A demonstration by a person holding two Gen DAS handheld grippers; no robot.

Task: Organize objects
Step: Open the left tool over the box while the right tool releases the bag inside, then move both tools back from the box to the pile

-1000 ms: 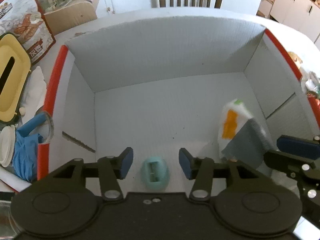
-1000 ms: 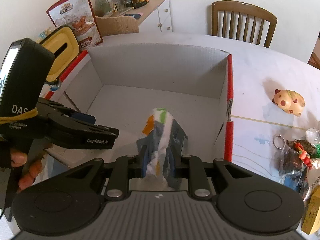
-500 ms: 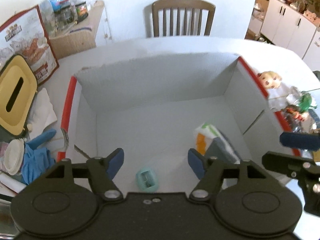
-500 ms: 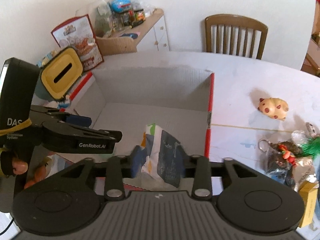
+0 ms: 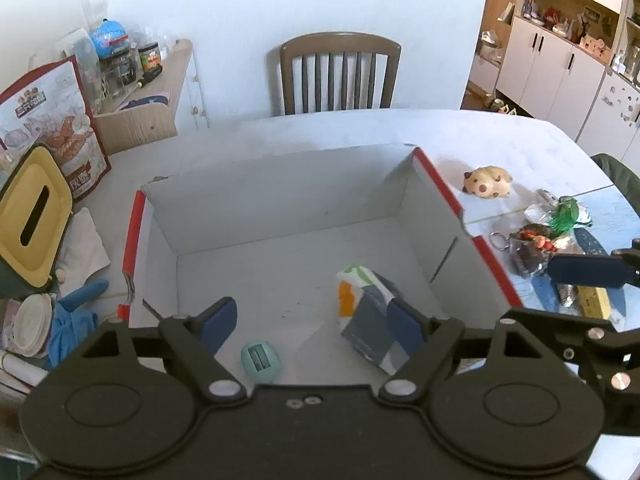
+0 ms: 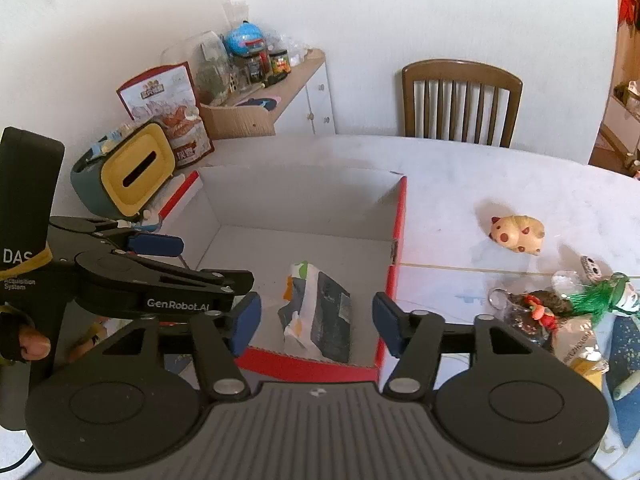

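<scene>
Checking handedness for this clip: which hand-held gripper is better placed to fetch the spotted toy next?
Likely the right hand-held gripper: open, empty, nearer the spotted toy beyond the box's right wall. The left hand-held gripper sits over the box.

At the left of the right-wrist view, the left gripper point(image 6: 156, 244) reads "GenRobot.AI" along its arm, with "DAS" and "Acquisition System" on its black handle. The snack bag's point(image 6: 164, 108) print is illegible.

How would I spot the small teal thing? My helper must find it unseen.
Look in the open box with red edges on the white table. Two things lie inside: a crumpled packet and, near the front wall, the teal thing. It is the small rounded one with a rectangular slot.
</scene>
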